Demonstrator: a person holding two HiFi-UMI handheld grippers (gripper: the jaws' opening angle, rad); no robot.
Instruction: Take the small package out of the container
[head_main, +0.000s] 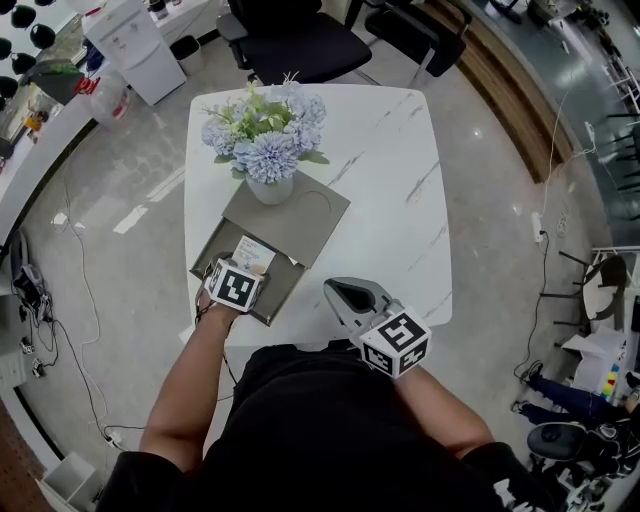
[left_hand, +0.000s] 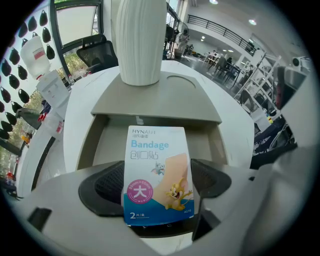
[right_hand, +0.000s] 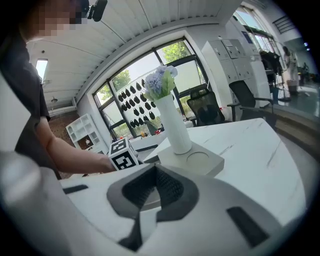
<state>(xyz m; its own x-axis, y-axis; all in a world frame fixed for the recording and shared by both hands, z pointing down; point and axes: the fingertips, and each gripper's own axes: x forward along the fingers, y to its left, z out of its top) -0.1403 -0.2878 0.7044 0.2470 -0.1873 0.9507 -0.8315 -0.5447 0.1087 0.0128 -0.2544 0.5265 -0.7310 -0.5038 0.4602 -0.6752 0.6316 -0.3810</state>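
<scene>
1 small package (left_hand: 157, 172), a bandage pack, is pinched at its lower part between the 2 jaws of the left gripper (left_hand: 159, 186), over the open drawer (left_hand: 112, 137) of the grey container (left_hand: 155, 107); whether it touches the drawer floor cannot be told. A white vase (left_hand: 141, 40) of pale blue flowers (head_main: 265, 130) stands on the container's top. The container sits on a white marble table (head_main: 390, 200). Near the table's front edge, the right gripper (right_hand: 152, 187) has its jaws pressed together on nothing.
</scene>
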